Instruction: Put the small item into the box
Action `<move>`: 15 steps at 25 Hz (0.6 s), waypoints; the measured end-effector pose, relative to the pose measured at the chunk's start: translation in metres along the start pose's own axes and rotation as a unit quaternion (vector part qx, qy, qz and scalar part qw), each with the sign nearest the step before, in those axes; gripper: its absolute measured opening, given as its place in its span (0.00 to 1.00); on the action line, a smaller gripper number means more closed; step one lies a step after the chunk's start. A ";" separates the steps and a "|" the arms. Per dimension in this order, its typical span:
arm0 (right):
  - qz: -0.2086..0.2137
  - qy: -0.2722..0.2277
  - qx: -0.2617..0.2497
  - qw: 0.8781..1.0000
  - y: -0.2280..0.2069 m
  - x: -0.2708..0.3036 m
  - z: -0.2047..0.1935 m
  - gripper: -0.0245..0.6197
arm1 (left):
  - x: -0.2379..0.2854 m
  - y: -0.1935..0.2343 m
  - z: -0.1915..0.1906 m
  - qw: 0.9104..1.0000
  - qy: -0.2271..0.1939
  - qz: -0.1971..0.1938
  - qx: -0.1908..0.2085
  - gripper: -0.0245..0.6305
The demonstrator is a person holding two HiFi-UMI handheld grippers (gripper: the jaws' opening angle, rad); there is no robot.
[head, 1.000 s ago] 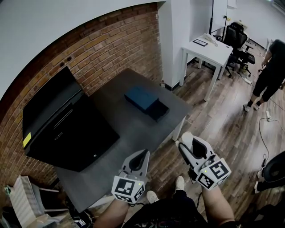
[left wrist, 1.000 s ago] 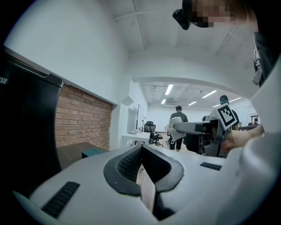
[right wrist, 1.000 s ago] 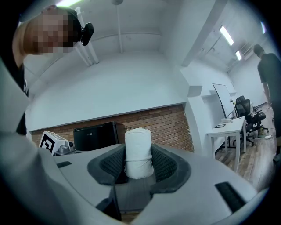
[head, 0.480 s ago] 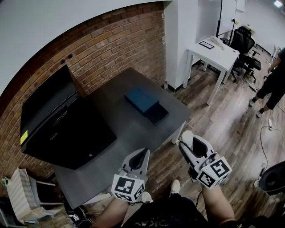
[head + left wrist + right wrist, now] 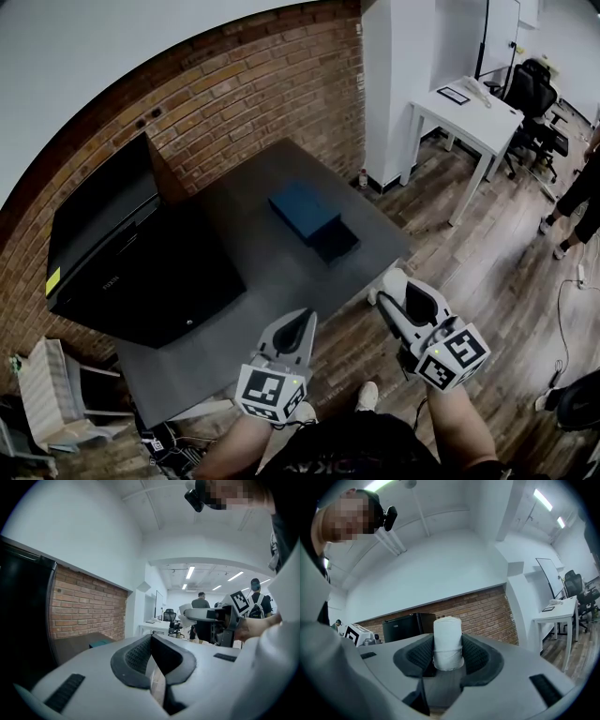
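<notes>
**Step in hand:** carriage of the item to the box; placement not yet begun. The right gripper (image 5: pixel 447 654) has its jaws closed on the item (image 5: pixel 447 632), a small white roll. The roll stands upright between the pads with its top clear above them, and the grip appears central and square. The left gripper (image 5: pixel 151 641) has its jaws closed tip to tip with nothing between them.

**Location:** in the head view both grippers are off the bench (image 5: pixel 253 277), over the wood floor (image 5: pixel 487 253) beside its near right edge. The right one is nearest the right corner. The box (image 5: pixel 302 208) is blue and lies on the bench close to that right corner. A darker section (image 5: pixel 336 242) at its near end looks like a drawn-out tray; whether it is fully open cannot be confirmed from here. Item and box are well apart, with bare bench between. A black cabinet (image 5: pixel 122 253) occupies the bench's left edge and is clear of the route.

**Next move, as judged:** take the right gripper forward over the right corner until the roll is above the darker section. Lower it inside the walls, then part the jaws. The opening looks small against the jaws, so alignment needs care, and the roll may tip or roll once released. The left gripper is free to steady the box if it shifts.
</notes>
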State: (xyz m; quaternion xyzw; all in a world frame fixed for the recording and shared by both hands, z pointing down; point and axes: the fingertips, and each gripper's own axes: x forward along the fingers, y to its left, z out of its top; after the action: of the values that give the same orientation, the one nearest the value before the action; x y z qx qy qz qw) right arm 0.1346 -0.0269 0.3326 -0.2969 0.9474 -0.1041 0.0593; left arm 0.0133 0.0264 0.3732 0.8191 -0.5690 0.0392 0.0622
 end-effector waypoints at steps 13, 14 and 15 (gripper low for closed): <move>0.041 0.008 0.010 0.999 -0.036 -0.010 0.007 0.34 | 0.032 -0.027 0.001 0.999 -0.001 0.036 -0.007 0.09; 0.044 0.009 0.012 0.999 -0.038 -0.011 0.007 0.34 | 0.034 -0.029 0.000 0.999 0.000 0.039 -0.008 0.09; 0.047 0.010 0.014 0.999 -0.040 -0.012 0.007 0.34 | 0.035 -0.030 -0.001 0.999 0.001 0.042 -0.008 0.09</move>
State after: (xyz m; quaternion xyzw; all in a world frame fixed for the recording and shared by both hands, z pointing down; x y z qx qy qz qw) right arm 0.1677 -0.0533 0.3359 -0.2504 0.9593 -0.1171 0.0584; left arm 0.0539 0.0046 0.3768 0.7937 -0.6032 0.0383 0.0679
